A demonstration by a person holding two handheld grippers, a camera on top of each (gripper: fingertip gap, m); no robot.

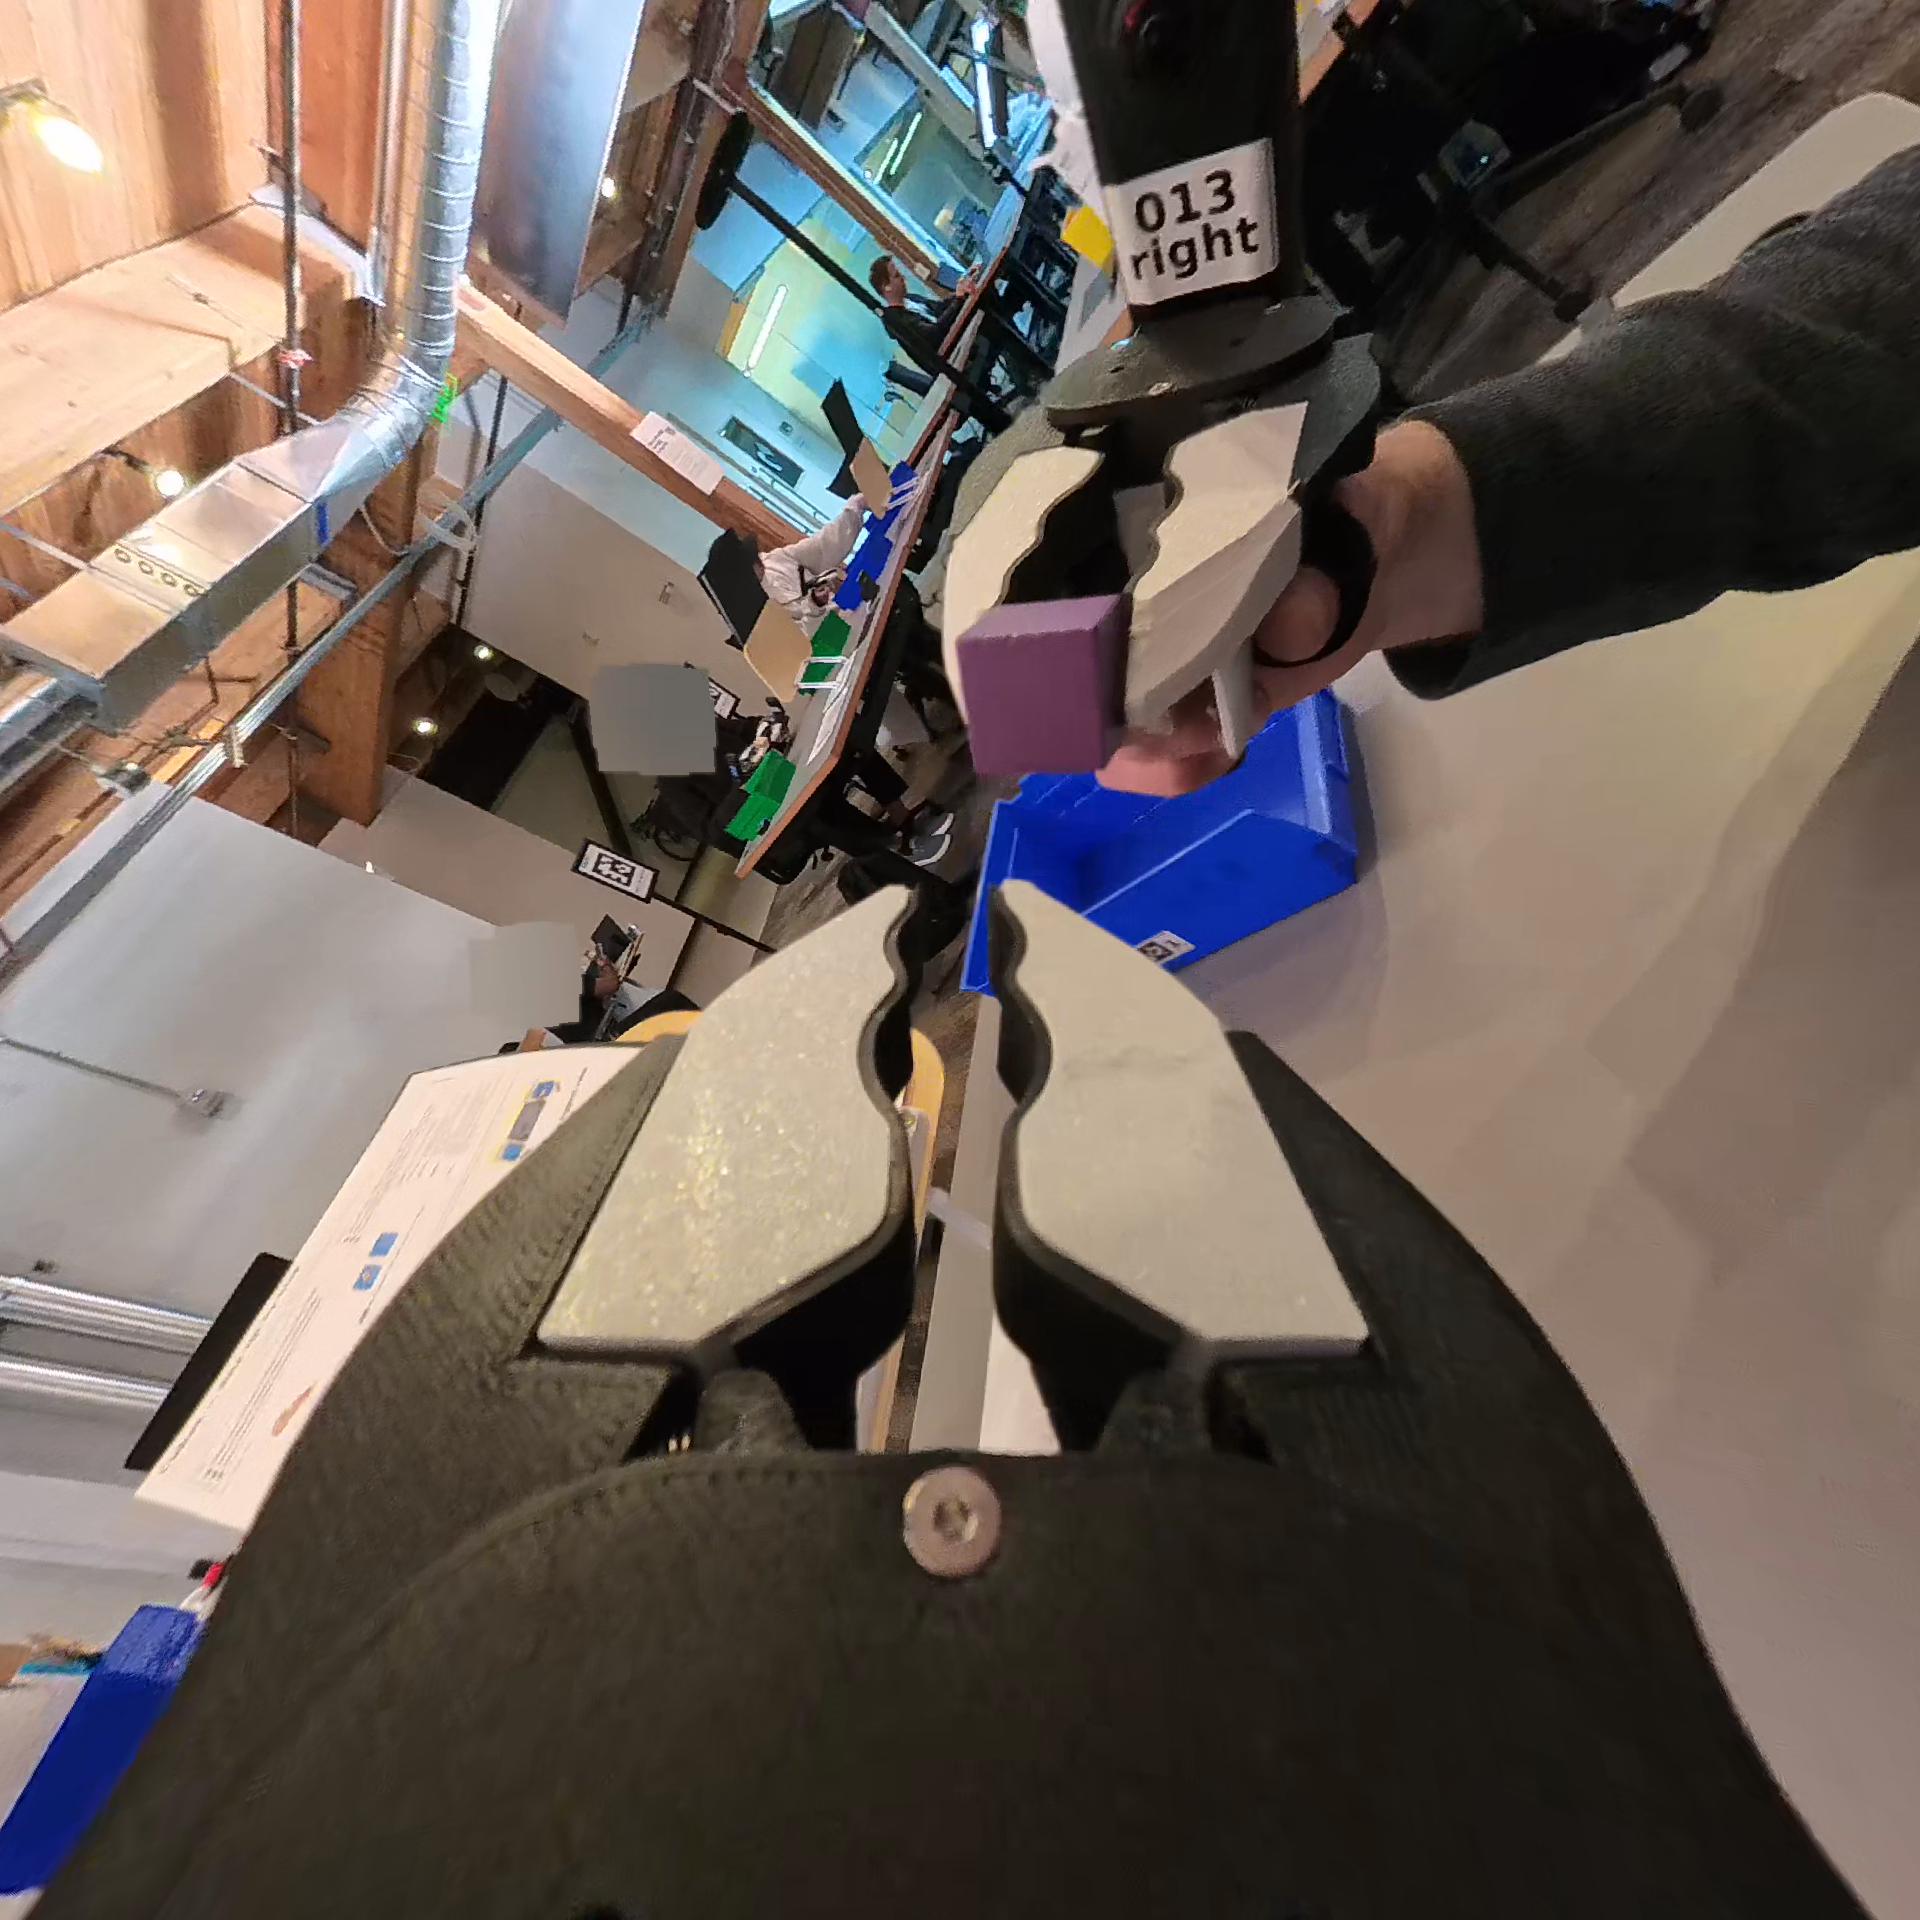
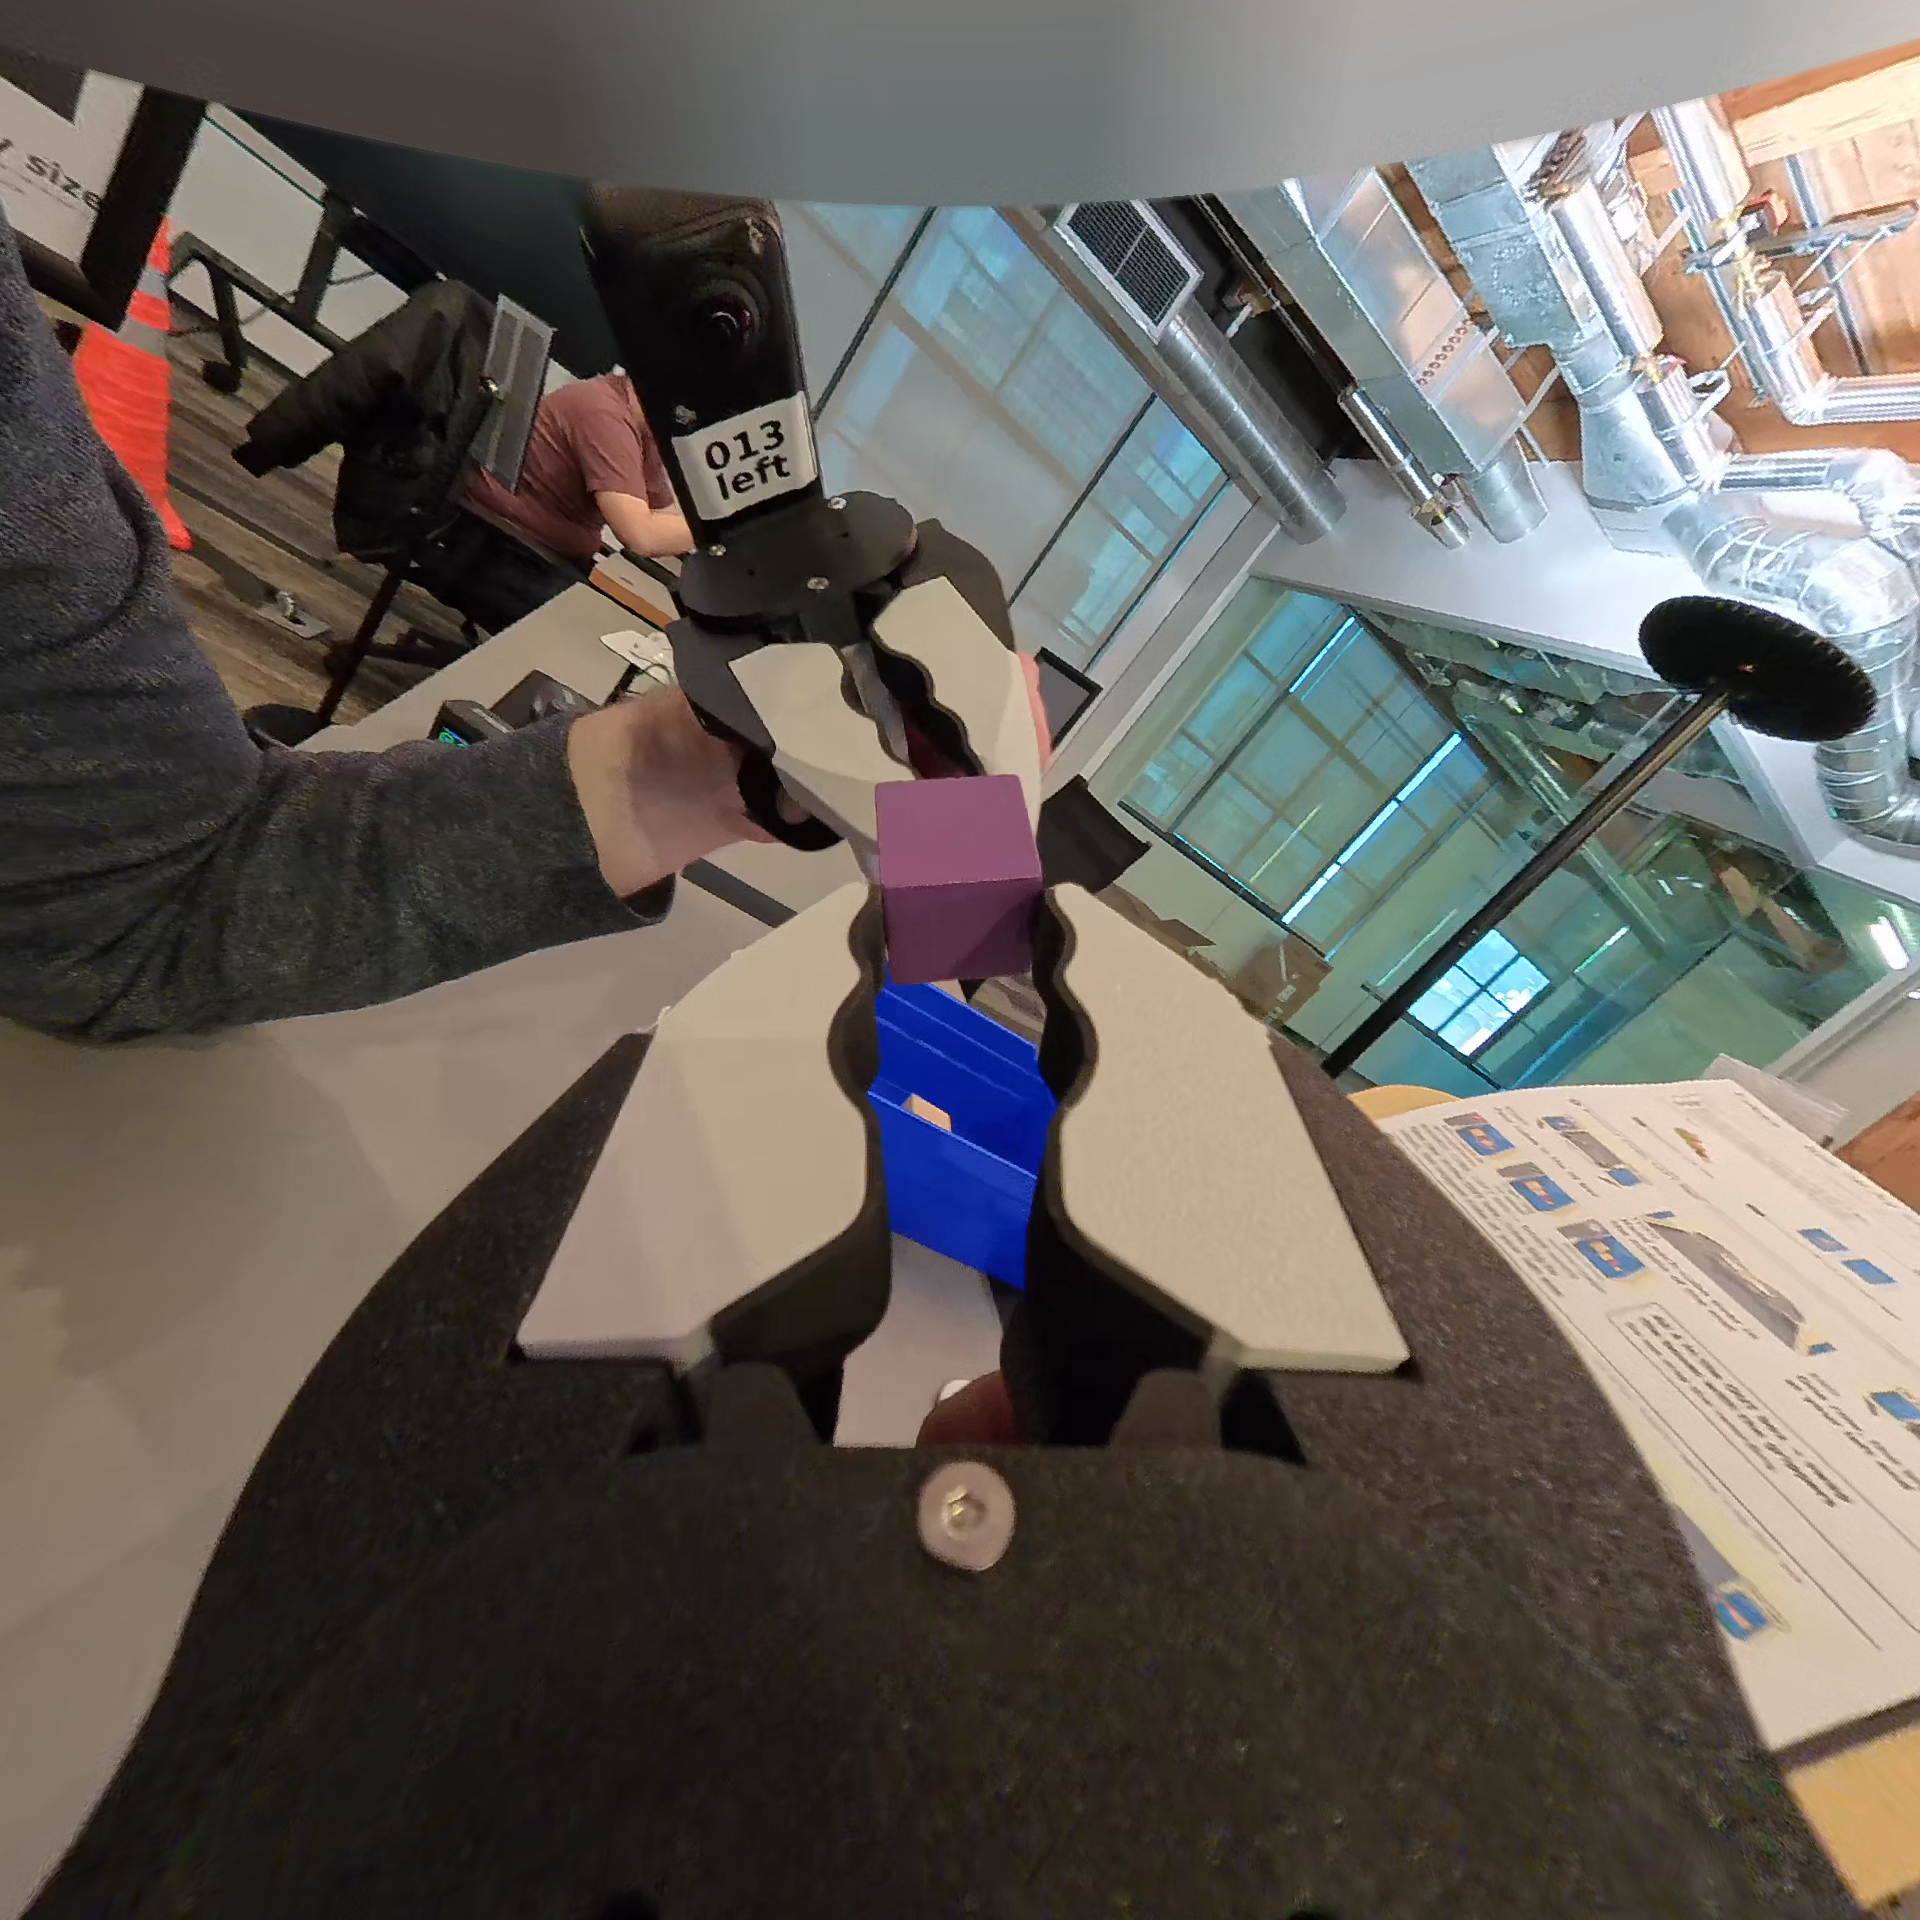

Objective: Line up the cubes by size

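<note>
The right gripper [image 2: 961, 914] grips a purple cube [image 2: 956, 883] between its tips, lifted clear of the grey desk [image 1: 1558, 1039] above a blue bin [image 1: 1195, 862]. The left gripper [image 1: 951, 914] hangs close in front of it, jaws nearly together and holding nothing. The cube sits far out at the fingertips, so a tilt or a slackened squeeze could likely drop it into the bin. With the two grippers this near, a knock could also twist it loose. Whether other cubes lie in the bin cannot be told.
</note>
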